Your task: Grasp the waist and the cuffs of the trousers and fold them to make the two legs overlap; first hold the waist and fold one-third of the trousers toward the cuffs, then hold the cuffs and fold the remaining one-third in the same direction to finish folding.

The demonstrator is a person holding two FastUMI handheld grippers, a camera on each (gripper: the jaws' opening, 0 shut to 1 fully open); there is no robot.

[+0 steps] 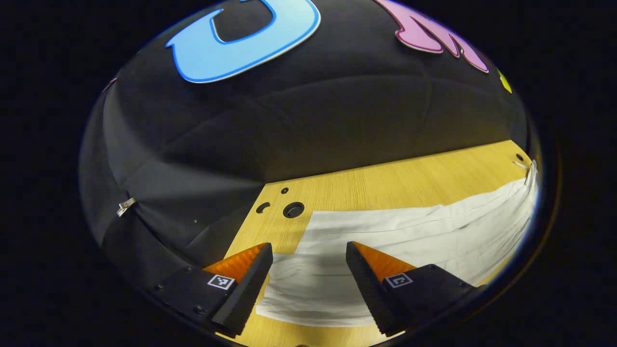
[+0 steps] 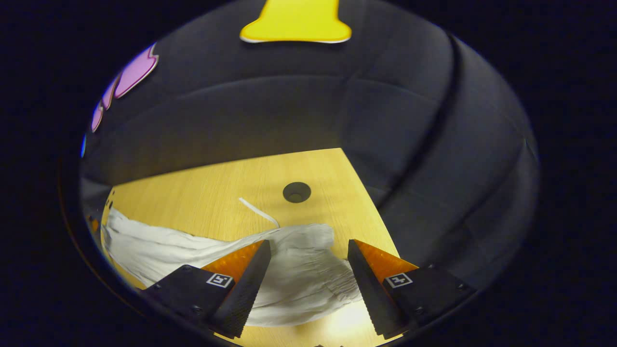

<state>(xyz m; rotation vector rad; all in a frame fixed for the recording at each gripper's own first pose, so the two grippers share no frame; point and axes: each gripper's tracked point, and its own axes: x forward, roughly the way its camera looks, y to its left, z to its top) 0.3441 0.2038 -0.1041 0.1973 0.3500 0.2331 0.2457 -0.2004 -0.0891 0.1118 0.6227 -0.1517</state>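
- Lying flat on the wooden table [image 1: 385, 180], white trousers [image 1: 409, 231] stretch from the 6 o'clock area of the left gripper view out toward 3 o'clock, legs side by side, lengthwise creases showing.
- Left gripper [image 1: 308, 255]: fingers spread wide, poised above the squared cuff end of the trousers; nothing held. Whether the tips touch the cloth cannot be told.
- Table holes [image 1: 293, 209]: a small cluster of round holes at 9 o'clock from the cuff end, near the table's corner.
- Right gripper [image 2: 308, 253]: fingers spread wide, set over the gathered, wrinkled waist [image 2: 299, 270] of the trousers; nothing gripped.
- Drawstring [image 2: 260, 212]: a thin white cord trailing from the waistband across bare wood toward 11 o'clock.
- Single round hole [image 2: 296, 192] in the tabletop at 12 o'clock from the waist, apart from the fabric.
- Trouser legs [image 2: 159, 248] in the right gripper view run off toward 9 o'clock.
- Black cloth wall [image 2: 289, 111] behind the table's far edge.
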